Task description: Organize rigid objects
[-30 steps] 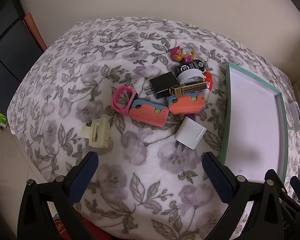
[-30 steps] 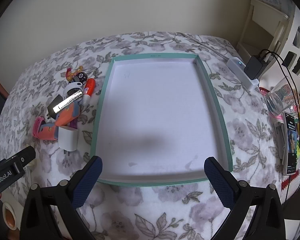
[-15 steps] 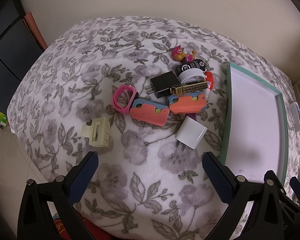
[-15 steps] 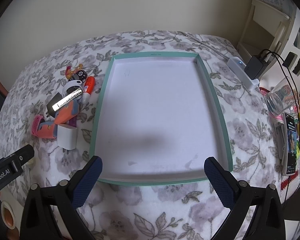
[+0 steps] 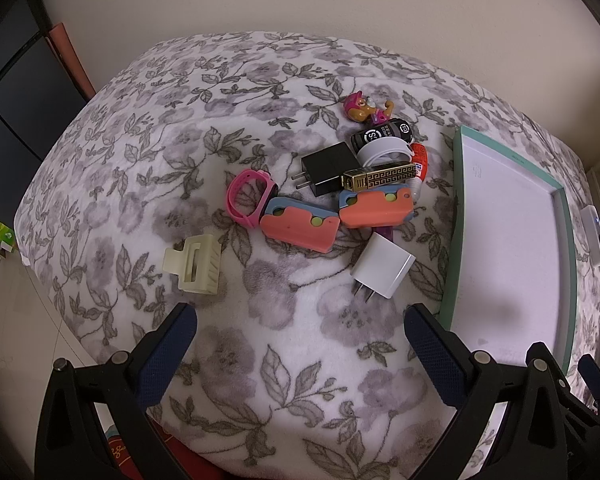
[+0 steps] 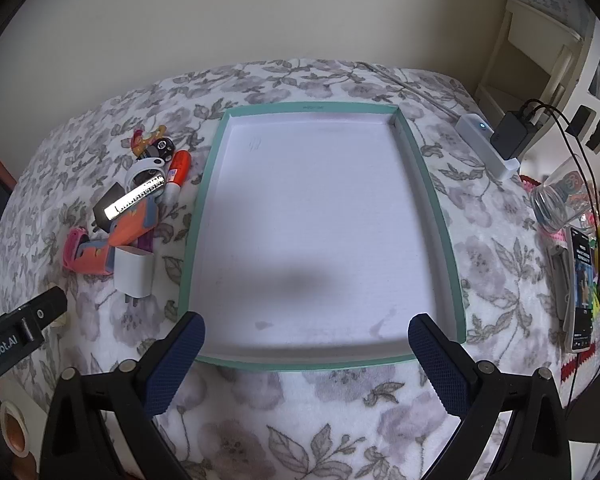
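Nothing on the floral blanket has shifted over the past second; only my two views have drifted slightly, with the pile of objects sitting a touch lower than before.

Left wrist view: my left gripper (image 5: 298, 350) hangs above the grey-and-white flowered blanket (image 5: 140, 128) with its blue-padded fingers (image 5: 168, 354) spread wide and holding nothing. Just ahead lie a cream plastic claw hair clip (image 5: 193, 265) and a white cube-shaped wall charger (image 5: 384, 271), well apart from each other. Beyond them sits the jumble: a pink watch-style band (image 5: 247, 197) touching one coral-and-blue foam block (image 5: 299, 226), a second coral-and-blue foam block (image 5: 376, 209), a black plug adapter (image 5: 329, 168), a gold patterned metal bar (image 5: 384, 175) lying across them, a coiled white cable (image 5: 386, 151), a black cylinder with white lettering (image 5: 382, 133) and a small pink-hatted toy pup figure (image 5: 364, 109). At the right lies the shallow teal-rimmed white tray (image 5: 458, 216).

Right wrist view: my right gripper (image 6: 306, 350) hovers over the near edge of the teal-rimmed tray (image 6: 444, 224), fingers splayed apart and empty. The tray holds no objects; the pile rests on the blanket just left of it, including an orange-capped glue stick (image 6: 177, 174). To the right lie a white power strip (image 6: 488, 144) and a smartphone (image 6: 582, 280).
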A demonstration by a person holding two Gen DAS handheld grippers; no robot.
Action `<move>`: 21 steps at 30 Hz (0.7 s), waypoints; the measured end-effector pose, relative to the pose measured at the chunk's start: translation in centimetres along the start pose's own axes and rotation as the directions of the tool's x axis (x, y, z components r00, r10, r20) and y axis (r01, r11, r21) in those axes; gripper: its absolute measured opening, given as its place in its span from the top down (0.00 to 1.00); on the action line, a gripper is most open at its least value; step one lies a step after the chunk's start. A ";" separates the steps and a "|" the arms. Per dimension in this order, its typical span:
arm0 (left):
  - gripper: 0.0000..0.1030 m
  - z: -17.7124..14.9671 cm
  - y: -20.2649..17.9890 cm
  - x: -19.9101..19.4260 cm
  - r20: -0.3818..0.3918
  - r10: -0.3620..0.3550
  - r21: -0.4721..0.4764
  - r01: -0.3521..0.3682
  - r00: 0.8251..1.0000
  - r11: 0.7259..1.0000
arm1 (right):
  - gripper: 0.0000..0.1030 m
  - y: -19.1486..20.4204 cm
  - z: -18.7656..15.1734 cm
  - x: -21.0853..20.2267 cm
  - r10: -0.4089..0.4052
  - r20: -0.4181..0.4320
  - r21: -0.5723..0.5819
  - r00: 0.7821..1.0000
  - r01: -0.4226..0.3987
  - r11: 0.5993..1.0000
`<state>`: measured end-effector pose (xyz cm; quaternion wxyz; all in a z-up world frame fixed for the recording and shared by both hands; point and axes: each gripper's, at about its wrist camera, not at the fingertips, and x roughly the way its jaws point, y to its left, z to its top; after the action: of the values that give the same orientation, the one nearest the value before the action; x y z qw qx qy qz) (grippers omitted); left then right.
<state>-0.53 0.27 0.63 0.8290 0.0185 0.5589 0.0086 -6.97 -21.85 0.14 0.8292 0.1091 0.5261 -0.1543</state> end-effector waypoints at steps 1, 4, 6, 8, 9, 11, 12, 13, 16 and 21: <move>0.00 0.0 0.0 0.0 0.000 0.000 0.000 0.000 1.000 1.000 | 0.00 0.0 0.0 0.1 0.000 -0.001 -0.001 1.000 0.000 1.000; 0.00 0.0 0.1 0.0 -0.001 -0.002 -0.002 0.002 1.000 1.000 | 0.00 0.0 0.0 0.0 0.004 0.000 -0.002 1.000 -0.004 1.000; 0.00 0.1 0.4 0.0 0.000 -0.001 -0.014 0.001 1.000 1.000 | 0.00 0.0 0.0 -0.1 0.021 0.008 -0.002 1.000 -0.021 1.000; 0.00 0.3 0.9 0.1 0.004 0.008 -0.035 -0.008 1.000 0.999 | 0.00 0.0 0.2 -0.7 0.053 0.035 0.004 0.998 -0.053 0.999; 0.00 0.4 1.3 0.1 0.007 0.012 -0.044 -0.012 1.000 0.999 | 0.00 0.1 0.3 -1.0 0.072 0.048 0.008 0.996 -0.072 0.997; 0.00 0.7 2.3 0.2 0.013 0.027 -0.074 -0.026 1.000 0.997 | 0.00 0.3 0.7 -1.5 0.113 0.072 0.017 0.991 -0.114 0.993; 0.00 0.7 2.9 0.3 0.014 0.037 -0.090 -0.035 0.999 0.995 | 0.00 0.6 0.9 -1.8 0.139 0.084 0.020 0.987 -0.141 0.990; 0.00 0.9 3.5 0.5 0.012 0.046 -0.108 -0.045 0.999 0.993 | 0.00 0.9 1.2 -1.9 0.159 0.088 0.018 0.983 -0.161 0.987; 0.00 1.2 5.5 1.4 -0.011 0.079 -0.171 -0.080 0.997 0.982 | 0.00 2.8 2.2 -2.0 0.215 0.087 -0.012 0.973 -0.215 0.976; 0.00 1.5 8.6 3.9 -0.075 0.083 -0.242 -0.099 0.994 0.965 | 0.00 6.6 3.5 -1.1 0.247 0.058 -0.097 0.967 -0.241 0.966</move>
<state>2.36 8.98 -2.06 0.8052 -0.0588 0.5786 0.1161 -1.98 -16.75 2.74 0.8636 0.1302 0.4860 -0.0310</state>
